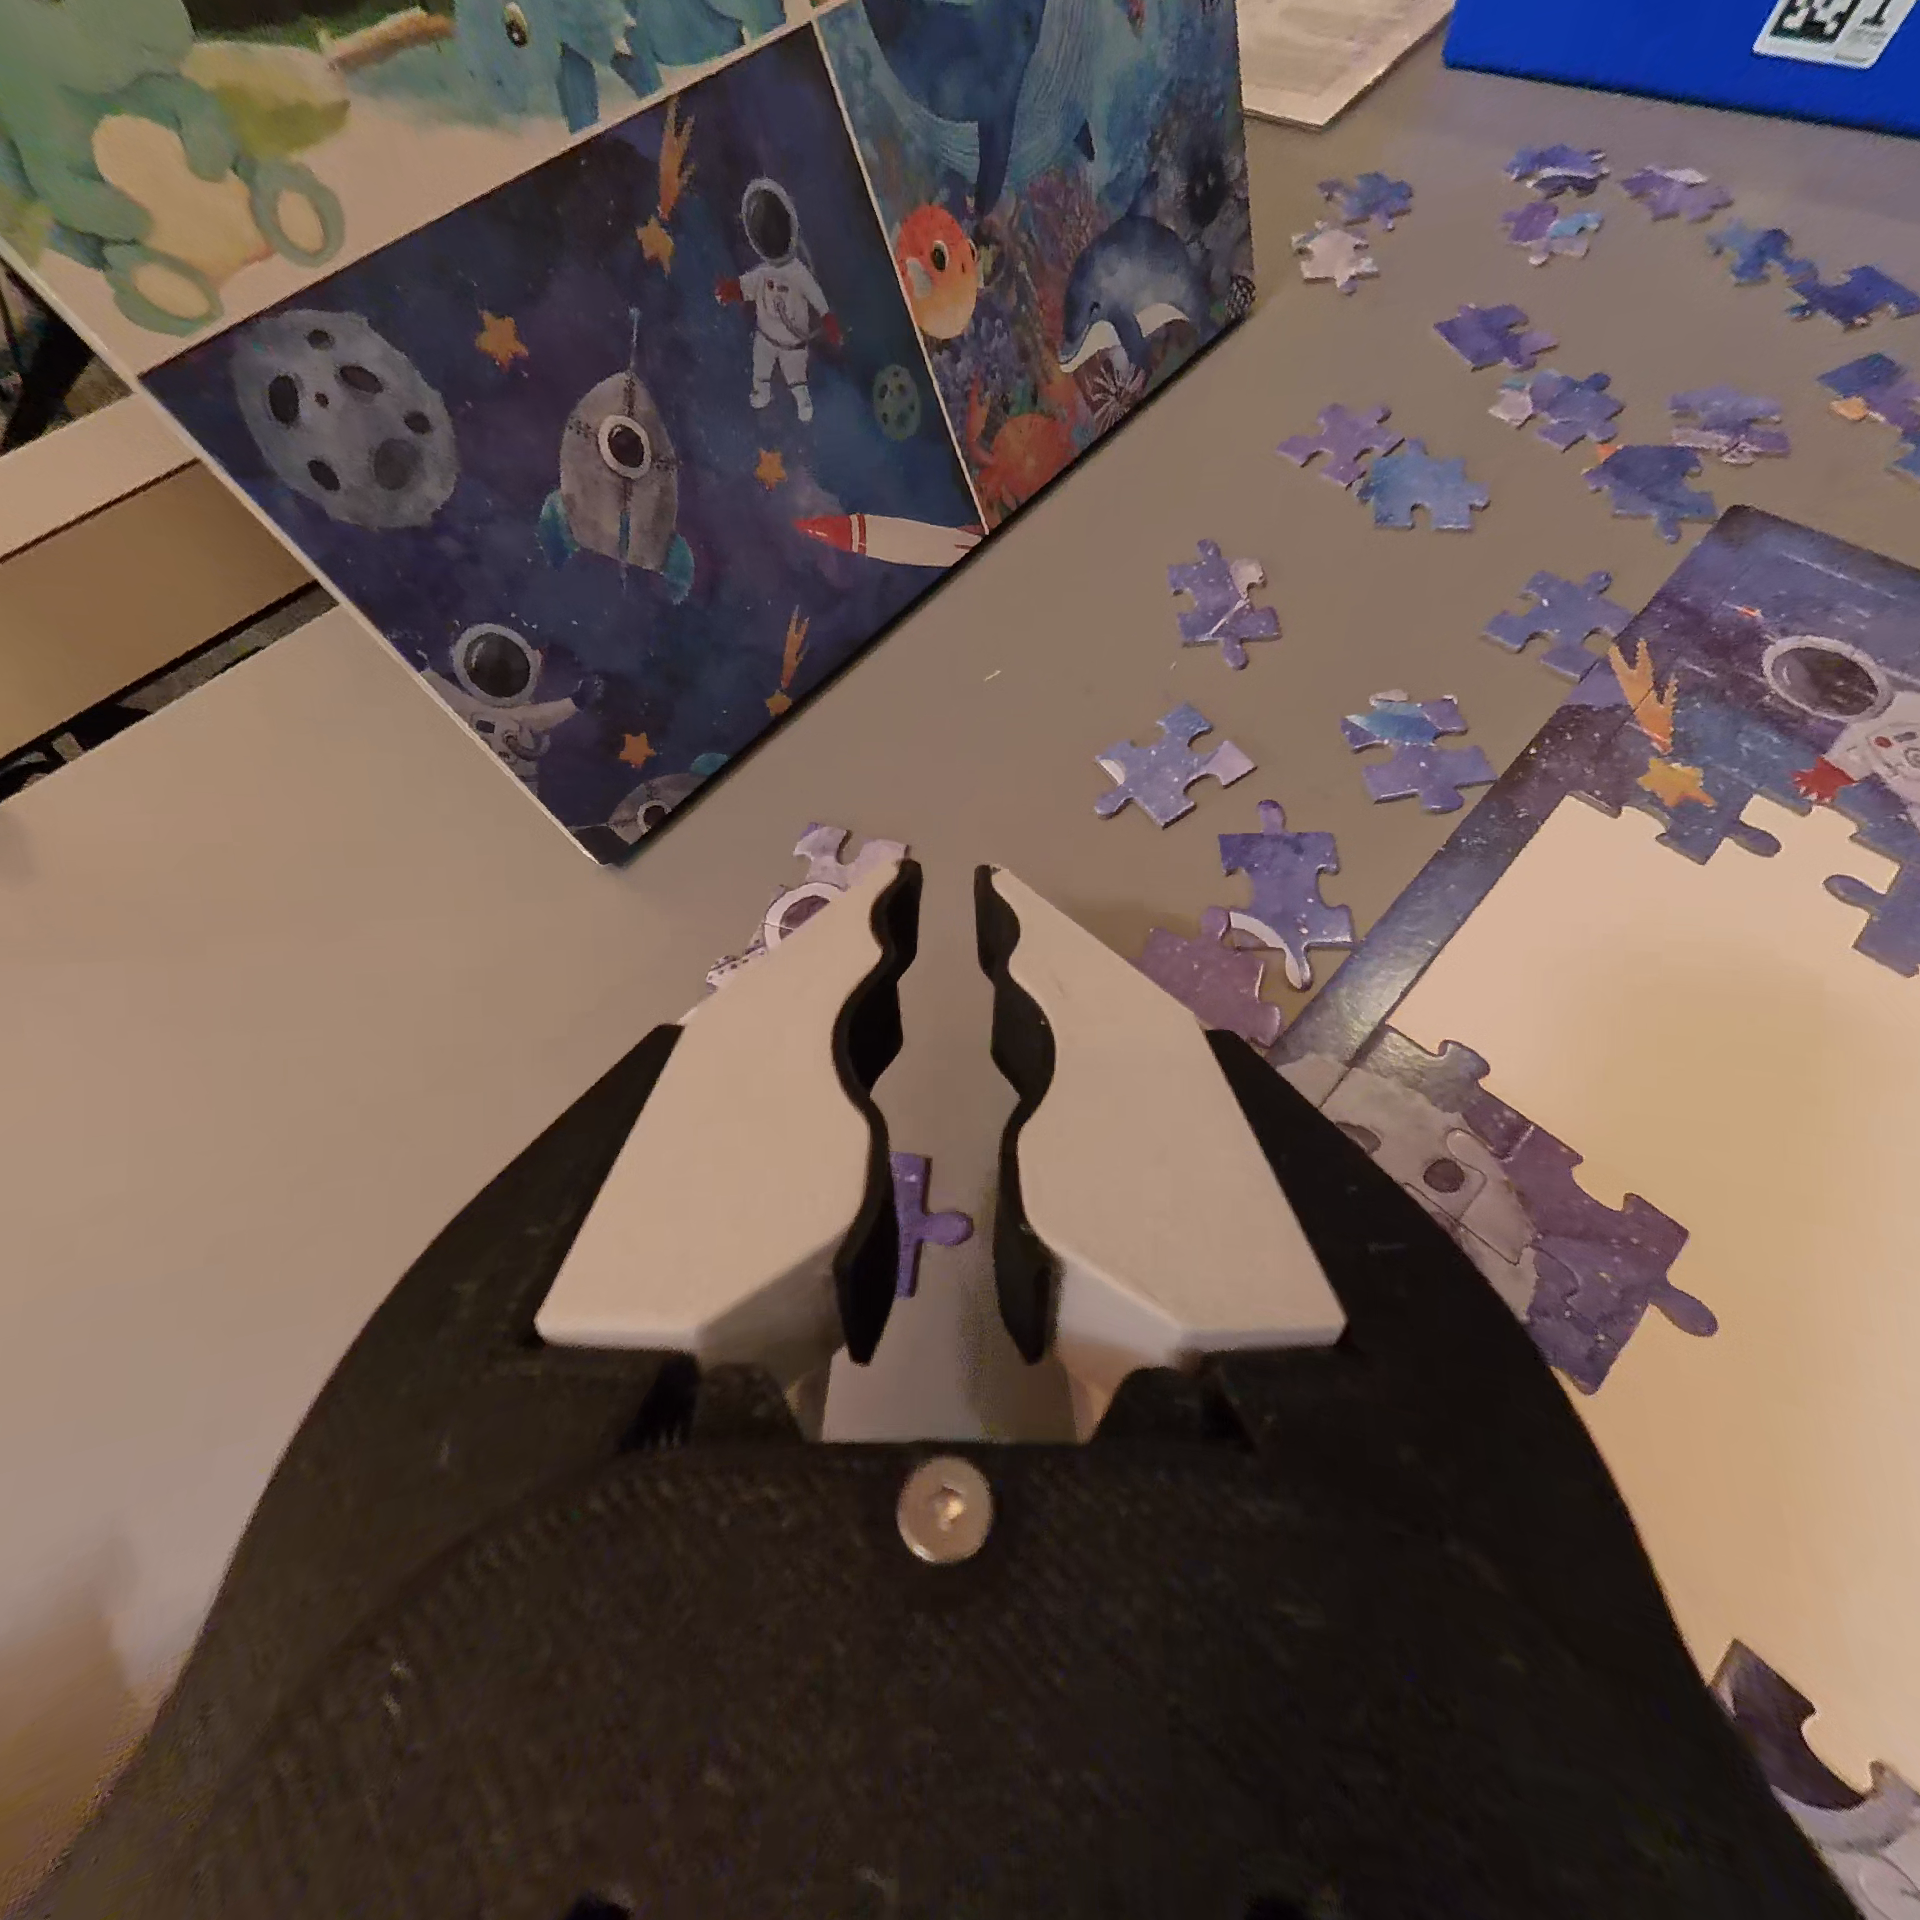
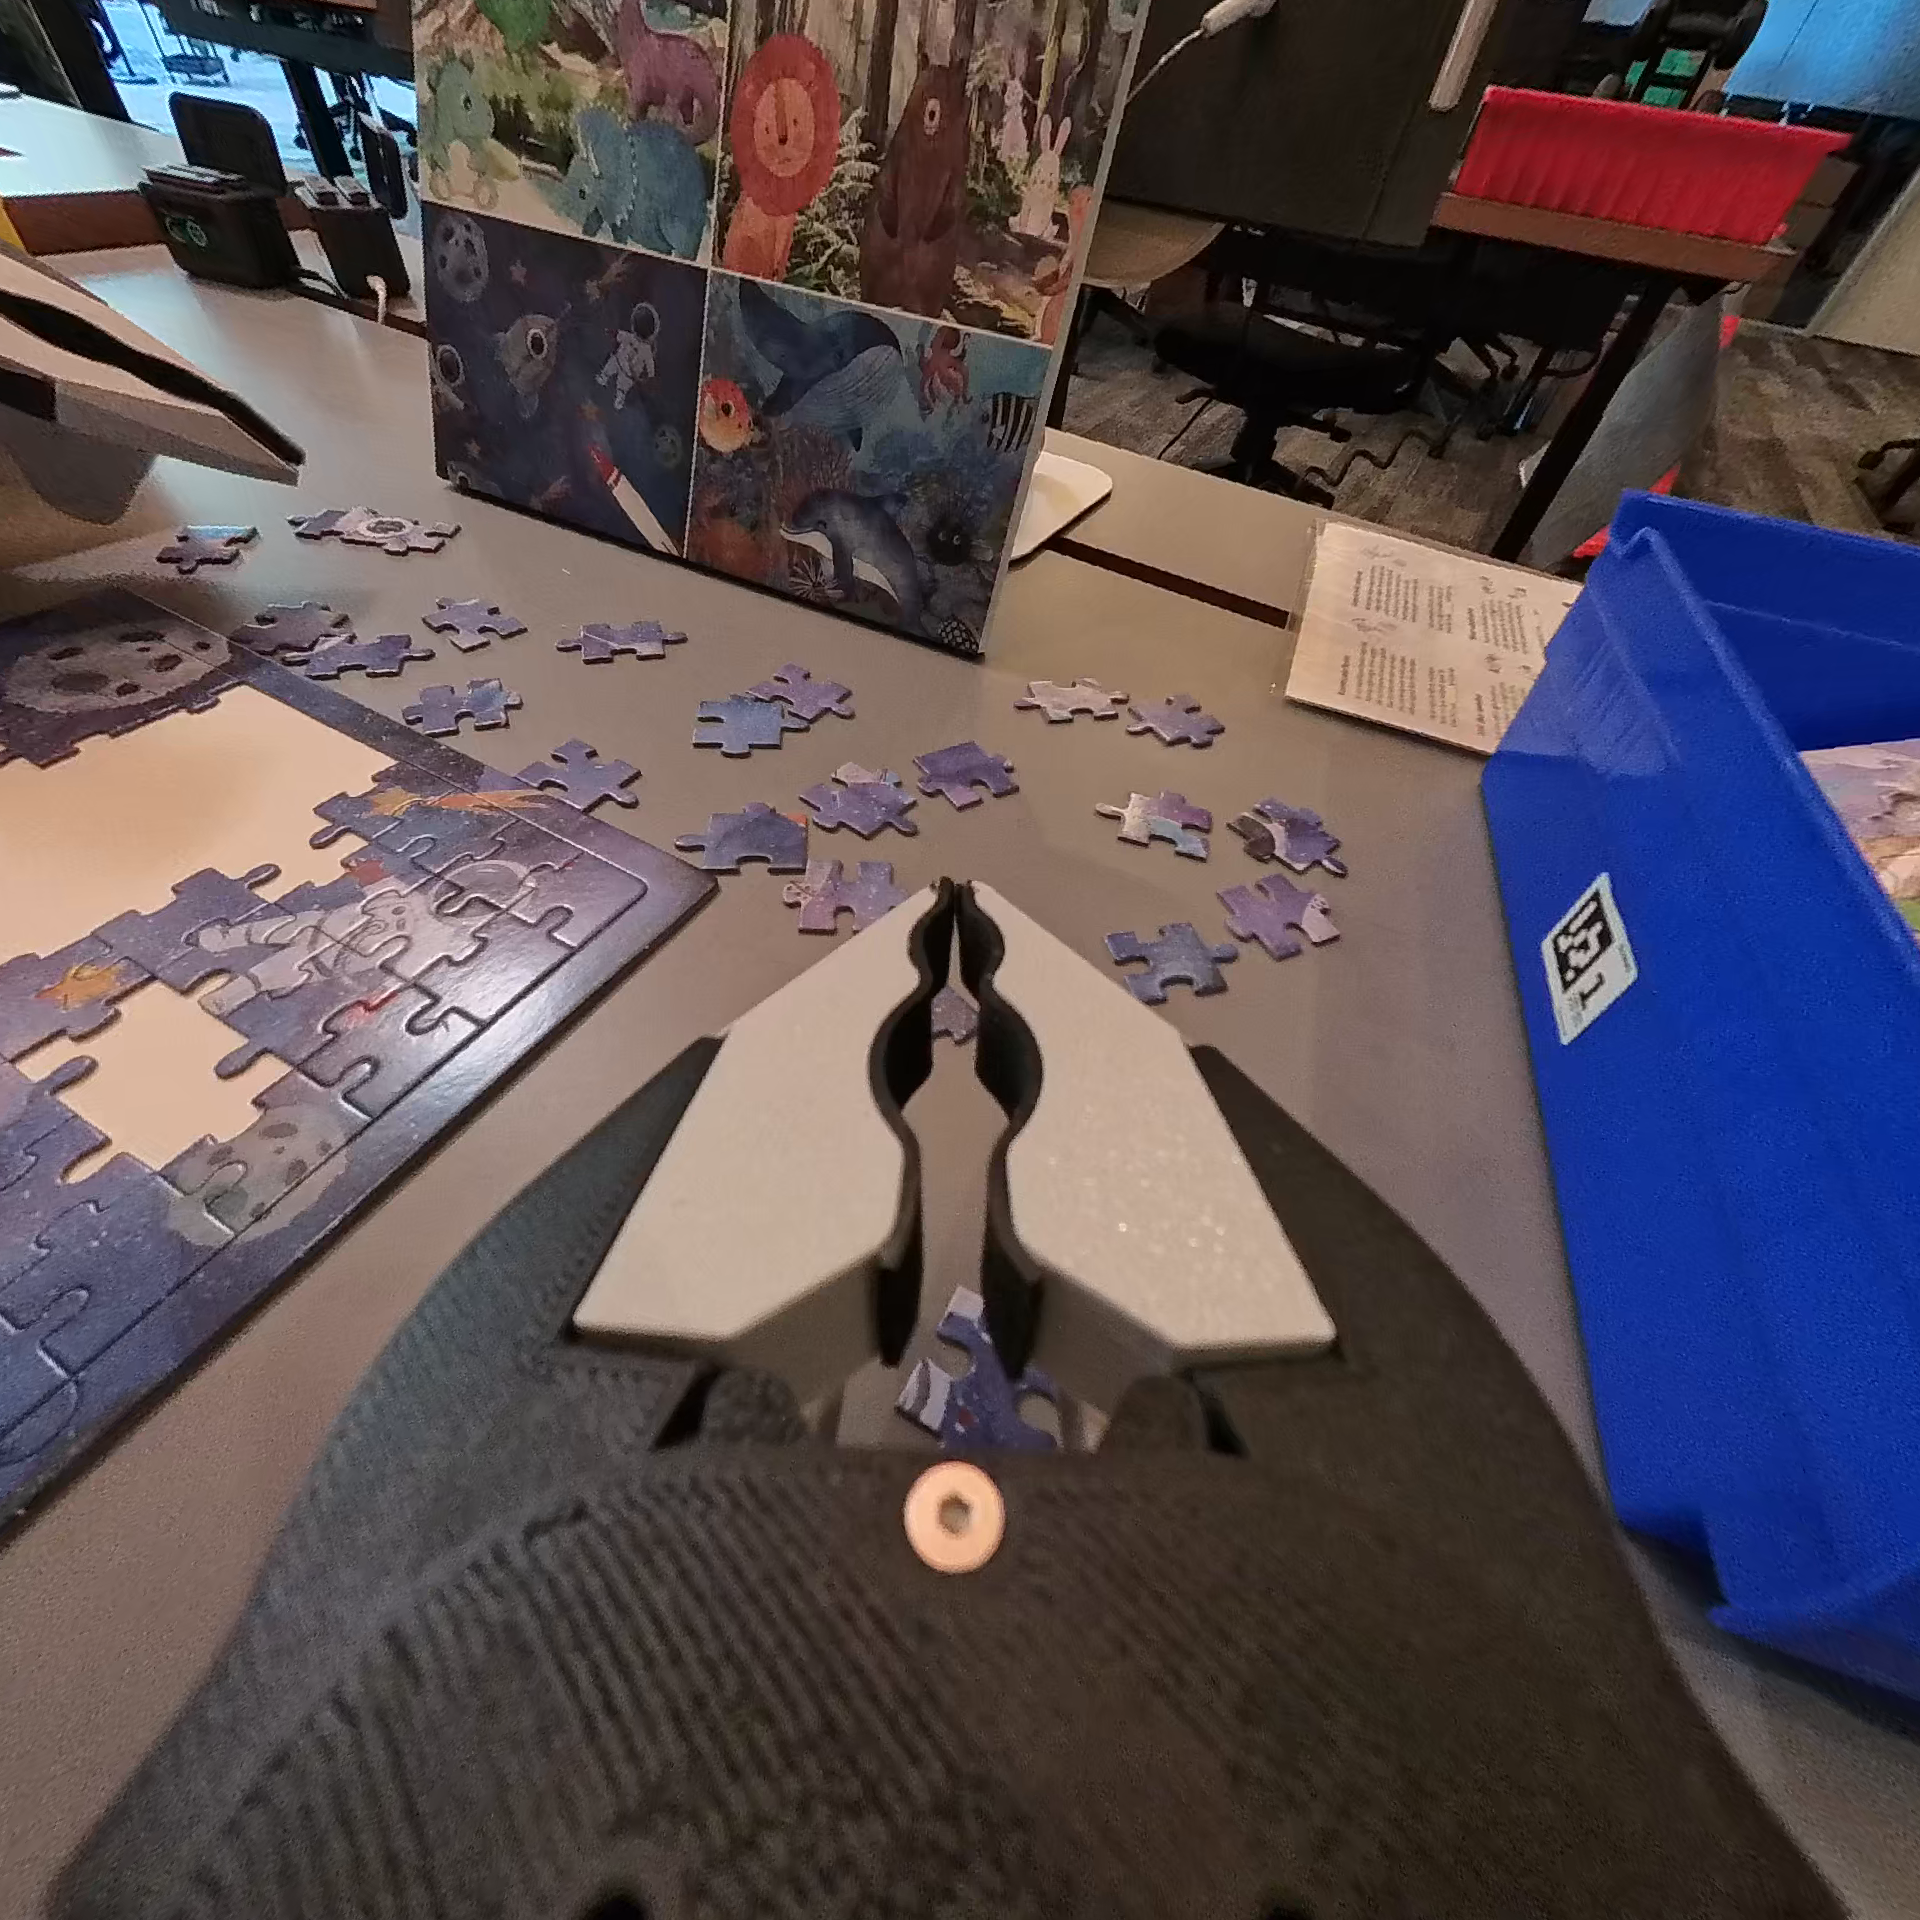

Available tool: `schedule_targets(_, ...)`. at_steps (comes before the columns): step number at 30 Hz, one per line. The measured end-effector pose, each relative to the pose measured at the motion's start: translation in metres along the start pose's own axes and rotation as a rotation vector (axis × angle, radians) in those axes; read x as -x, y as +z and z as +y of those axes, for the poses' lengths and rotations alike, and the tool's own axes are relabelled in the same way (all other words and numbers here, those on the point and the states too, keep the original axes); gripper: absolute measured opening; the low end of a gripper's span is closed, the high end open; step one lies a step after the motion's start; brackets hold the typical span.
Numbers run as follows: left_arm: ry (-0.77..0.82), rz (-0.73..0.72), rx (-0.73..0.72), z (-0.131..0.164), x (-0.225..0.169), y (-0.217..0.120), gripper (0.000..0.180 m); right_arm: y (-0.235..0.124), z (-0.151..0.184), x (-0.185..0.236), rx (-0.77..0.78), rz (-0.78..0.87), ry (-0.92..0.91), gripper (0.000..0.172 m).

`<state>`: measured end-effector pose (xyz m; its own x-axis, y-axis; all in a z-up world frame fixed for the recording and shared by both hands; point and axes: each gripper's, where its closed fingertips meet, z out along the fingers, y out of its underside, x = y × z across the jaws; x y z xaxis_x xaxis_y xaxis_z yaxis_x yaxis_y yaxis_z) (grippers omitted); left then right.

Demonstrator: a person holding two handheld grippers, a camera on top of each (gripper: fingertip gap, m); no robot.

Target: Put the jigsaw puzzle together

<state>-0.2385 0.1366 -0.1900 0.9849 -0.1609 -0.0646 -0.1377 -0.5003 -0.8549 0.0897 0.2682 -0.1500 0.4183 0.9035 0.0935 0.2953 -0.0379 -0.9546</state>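
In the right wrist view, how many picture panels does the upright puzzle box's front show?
4: dinosaurs panel top left, forest animals panel top right, space panel bottom left, sea panel bottom right. The box is cropped on top, so more may be hidden.

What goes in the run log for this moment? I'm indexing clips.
left gripper: fingers slightly apart, nothing between tips | right gripper: fingertips together over loose puzzle pieces | puzzle board: partly filled | blue bin: right

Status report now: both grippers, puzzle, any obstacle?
Left gripper open, holds nothing. Right gripper shut over loose pieces. Puzzle board partly filled. Blue bin at right.
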Motion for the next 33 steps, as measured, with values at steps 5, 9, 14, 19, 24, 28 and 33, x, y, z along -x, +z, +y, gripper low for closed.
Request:
schedule_targets(5, -0.036, -0.007, -0.021, -0.0014, 0.0048, -0.0006, 0.018, 0.0006, 0.0013, 0.0021, 0.007, -0.017, 0.012, 0.0)
schedule_targets(9, -0.034, -0.008, -0.016, -0.001, 0.0051, 0.0001, 0.019, 0.0006, 0.0008, 0.0019, 0.003, -0.016, 0.013, 0.0)
schedule_targets(14, -0.027, -0.01, -0.007, 0.0, 0.0047, 0.0012, 0.021, 0.0012, 0.0017, 0.0021, 0.007, -0.016, 0.008, 0.0)
schedule_targets(19, -0.033, -0.007, -0.005, 0.0004, 0.0049, 0.0015, 0.022, 0.0019, 0.0023, 0.0029, 0.012, -0.017, 0.003, 0.0)
schedule_targets(24, -0.054, 0.005, -0.008, 0.0001, 0.0058, 0.0013, 0.022, 0.0025, 0.0031, 0.004, 0.016, -0.02, -0.001, 0.0)
schedule_targets(28, -0.056, 0.008, -0.007, 0.0003, 0.0057, 0.0015, 0.023, 0.0027, 0.0034, 0.0039, 0.019, -0.018, -0.003, 0.0)
schedule_targets(33, -0.046, 0.006, 0.016, 0.0029, 0.0049, 0.0038, 0.026, 0.0031, 0.0039, 0.0041, 0.021, -0.019, -0.004, 0.0)
